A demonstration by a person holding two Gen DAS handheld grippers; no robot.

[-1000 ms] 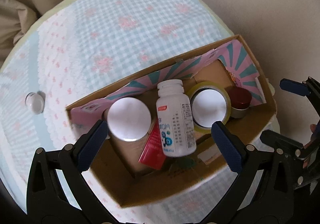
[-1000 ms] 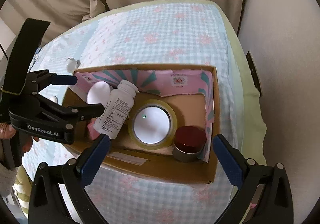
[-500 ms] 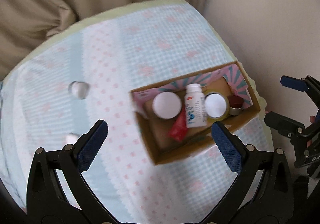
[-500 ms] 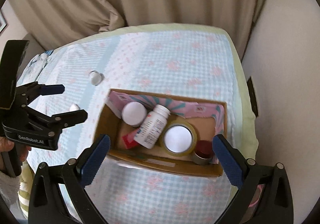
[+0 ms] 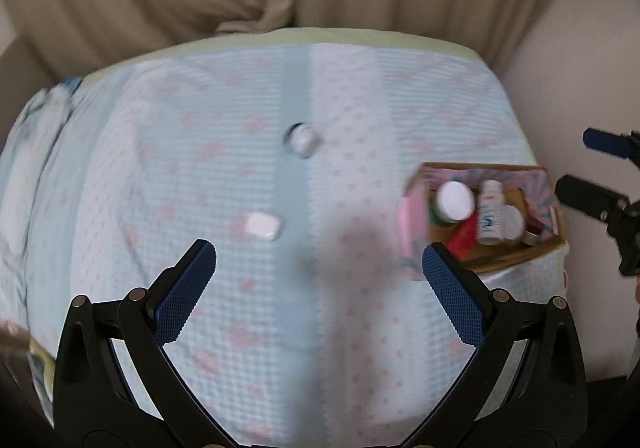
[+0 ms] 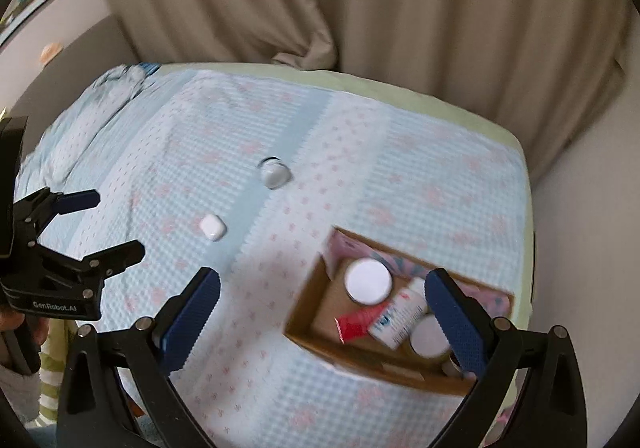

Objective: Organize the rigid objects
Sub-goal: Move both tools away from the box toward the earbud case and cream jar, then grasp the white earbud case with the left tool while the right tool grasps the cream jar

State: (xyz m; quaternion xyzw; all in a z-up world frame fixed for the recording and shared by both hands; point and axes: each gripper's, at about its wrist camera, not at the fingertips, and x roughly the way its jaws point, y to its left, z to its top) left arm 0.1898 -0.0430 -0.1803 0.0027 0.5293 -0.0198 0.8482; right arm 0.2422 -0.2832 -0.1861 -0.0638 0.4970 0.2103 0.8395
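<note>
Two loose white things lie on the pale blue checked bed cover (image 5: pixel 224 176) in the left wrist view: a small rounded white case (image 5: pixel 262 226) near the middle and a round white lidded pot (image 5: pixel 302 140) farther off, well apart from each other. Both are blurred. The left gripper (image 5: pixel 319 284) hangs above the cover with its jaws wide and nothing between them; the white case sits just beyond its left fingertip. At the right, near the bed's edge, stands a brown cardboard box with a pink patterned lining (image 5: pixel 416 208). Inside it are a white-lidded jar (image 5: pixel 454 201), a white plastic pill bottle lying on its side (image 5: pixel 490 216), a red packet (image 5: pixel 464 238), a roll of tape with a white centre (image 5: pixel 514 224) and a dark red-capped tin (image 5: pixel 534 234). The right gripper (image 5: pixel 588 162) shows at the far right edge, jaws apart.

From the right wrist view, the right gripper (image 6: pixel 322 312) has its jaws wide and empty, over the near left corner of the cardboard box (image 6: pixel 308 312). The jar (image 6: pixel 368 281), bottle (image 6: pixel 400 318) and packet (image 6: pixel 358 322) are visible inside; the tape roll (image 6: pixel 428 336) is partly hidden behind the right fingertip. The case (image 6: pixel 213 227) and pot (image 6: pixel 274 173) rest on the cover (image 6: pixel 400 176), left of the box. The left gripper (image 6: pixel 102 222) is at the left edge, jaws open, held in a hand (image 6: pixel 24 328).
</note>
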